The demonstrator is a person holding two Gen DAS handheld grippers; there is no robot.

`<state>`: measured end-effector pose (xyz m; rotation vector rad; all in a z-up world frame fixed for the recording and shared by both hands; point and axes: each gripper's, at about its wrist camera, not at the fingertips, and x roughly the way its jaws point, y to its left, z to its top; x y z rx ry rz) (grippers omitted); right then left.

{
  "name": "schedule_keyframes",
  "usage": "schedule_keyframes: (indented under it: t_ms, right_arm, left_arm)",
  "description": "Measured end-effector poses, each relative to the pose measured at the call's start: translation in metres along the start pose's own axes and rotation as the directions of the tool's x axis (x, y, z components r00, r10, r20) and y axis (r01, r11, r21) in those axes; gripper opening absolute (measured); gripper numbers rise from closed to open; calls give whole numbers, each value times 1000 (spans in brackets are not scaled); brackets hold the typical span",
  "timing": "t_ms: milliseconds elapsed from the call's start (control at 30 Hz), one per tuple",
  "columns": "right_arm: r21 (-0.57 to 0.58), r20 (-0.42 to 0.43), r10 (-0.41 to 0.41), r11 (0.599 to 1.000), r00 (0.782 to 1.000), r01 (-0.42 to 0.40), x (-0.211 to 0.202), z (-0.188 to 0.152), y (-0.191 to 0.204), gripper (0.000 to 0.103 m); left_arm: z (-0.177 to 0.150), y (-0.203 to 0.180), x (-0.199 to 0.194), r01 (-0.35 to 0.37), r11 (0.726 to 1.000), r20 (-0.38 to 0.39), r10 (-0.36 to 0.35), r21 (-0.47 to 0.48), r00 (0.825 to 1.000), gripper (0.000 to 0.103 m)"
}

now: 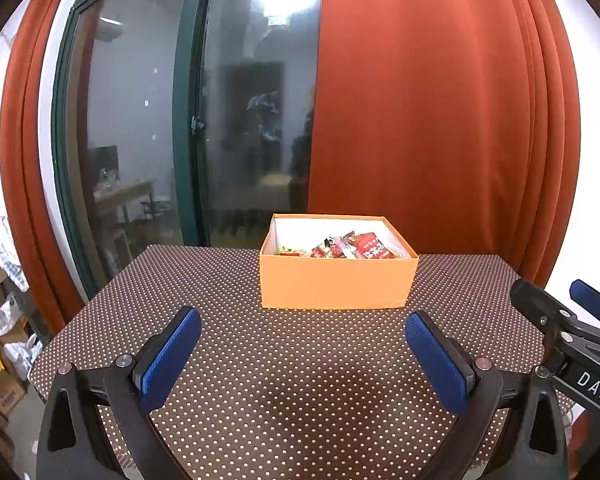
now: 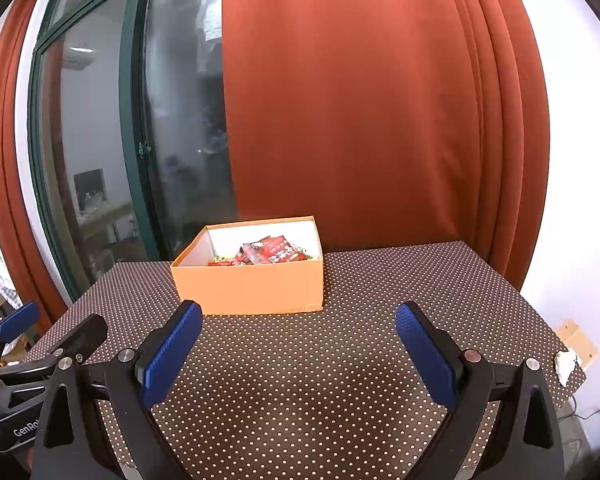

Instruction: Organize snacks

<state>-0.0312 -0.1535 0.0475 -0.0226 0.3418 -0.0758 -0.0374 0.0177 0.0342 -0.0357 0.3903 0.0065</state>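
Snacks (image 1: 348,247) in red and yellow wrappers lie heaped inside the orange box (image 1: 332,280), and that box is the landmark for everything else. Largest is the table (image 1: 260,360) under a brown dotted cloth: the box stands on it toward the far edge, close in front of the rust curtain (image 1: 420,100) and the glass door (image 1: 140,120). Nearer than the box, both tools hang over bare cloth. The left gripper (image 1: 303,350) has its blue pads spread wide with nothing between them, and the right gripper (image 2: 299,346), off to the box's right, is spread and empty too. No loose packet shows on the cloth around the box, so the sorting looks finished or close to it. Risks from here, as I judge them: a careless reach could shove the light cardboard box toward the far edge, a pad could snag a glossy wrapper and drag it out, and the two tools, side by side, could knock together.
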Motion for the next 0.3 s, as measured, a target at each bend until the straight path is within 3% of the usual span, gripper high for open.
schedule_keyframes:
  t_ms: [300]
  right_arm:
    - [-7,-11,-6,1000,1000,6,5,0,3,99]
  left_arm:
    - [-1,4,6,4,1000,0,-4,-8,1000,103]
